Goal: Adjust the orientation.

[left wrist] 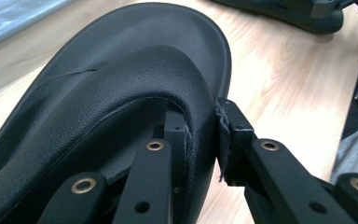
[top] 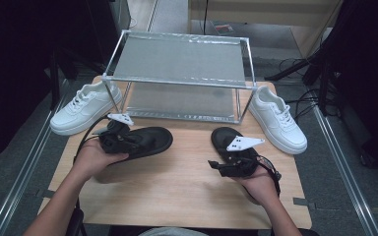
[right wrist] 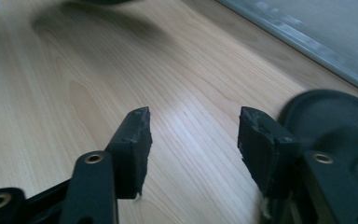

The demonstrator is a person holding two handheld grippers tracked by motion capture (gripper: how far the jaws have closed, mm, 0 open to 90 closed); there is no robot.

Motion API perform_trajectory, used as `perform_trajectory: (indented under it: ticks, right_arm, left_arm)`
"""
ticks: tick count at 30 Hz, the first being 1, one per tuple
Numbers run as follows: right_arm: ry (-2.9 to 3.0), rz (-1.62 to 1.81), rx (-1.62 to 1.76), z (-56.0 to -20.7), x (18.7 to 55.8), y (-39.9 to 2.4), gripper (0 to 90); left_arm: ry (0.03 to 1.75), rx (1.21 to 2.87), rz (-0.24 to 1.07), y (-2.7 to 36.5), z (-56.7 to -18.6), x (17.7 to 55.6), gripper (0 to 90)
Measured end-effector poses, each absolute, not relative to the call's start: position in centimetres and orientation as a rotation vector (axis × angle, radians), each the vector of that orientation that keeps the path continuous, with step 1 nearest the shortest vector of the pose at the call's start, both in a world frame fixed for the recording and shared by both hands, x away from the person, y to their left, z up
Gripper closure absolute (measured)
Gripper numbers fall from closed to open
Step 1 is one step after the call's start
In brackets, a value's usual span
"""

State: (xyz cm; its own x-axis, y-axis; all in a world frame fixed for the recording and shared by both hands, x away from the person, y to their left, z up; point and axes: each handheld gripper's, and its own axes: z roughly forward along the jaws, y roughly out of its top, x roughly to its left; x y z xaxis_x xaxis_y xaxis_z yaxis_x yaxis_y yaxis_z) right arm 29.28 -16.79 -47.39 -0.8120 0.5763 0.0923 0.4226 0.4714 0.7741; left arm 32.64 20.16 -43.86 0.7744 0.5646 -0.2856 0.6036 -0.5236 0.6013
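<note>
While the right gripper [right wrist: 193, 140] was held with its jaws apart over bare table [top: 177, 182], nothing was gripped between them; a black sandal [top: 229, 140] lay just beside it. Farther left, the left gripper [left wrist: 205, 140] was clamped on the strap of the other black sandal [top: 147, 140]

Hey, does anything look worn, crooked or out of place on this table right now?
The right gripper has chipped, ragged rubber pads, and the left gripper's pad is frayed too. Otherwise nothing stands out.
</note>
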Motion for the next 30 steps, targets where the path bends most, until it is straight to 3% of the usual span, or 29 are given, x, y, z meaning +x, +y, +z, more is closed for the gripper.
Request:
perform_trajectory:
  ticks: [2, 12, 23, 30]
  right_arm:
    - [2.549, 1.292, 0.889, -47.2, 29.6, -16.2, 52.9]
    - [2.524, 1.352, 0.922, -47.2, 31.3, -14.1, 56.9]
    - [2.5, 1.288, 0.955, -47.8, 32.0, -13.9, 55.3]
    - [2.513, 1.258, 0.942, -48.2, 31.9, -13.4, 53.5]
  left_arm:
    - [0.857, 2.259, -0.093, 18.5, -43.6, 33.1, 76.3]
    - [0.889, 2.259, -0.149, 13.7, -44.3, 34.8, 76.0]
    - [0.893, 2.321, -0.192, 9.9, -48.1, 34.9, 76.0]
    - [0.884, 2.333, -0.189, 9.4, -49.0, 35.0, 76.2]
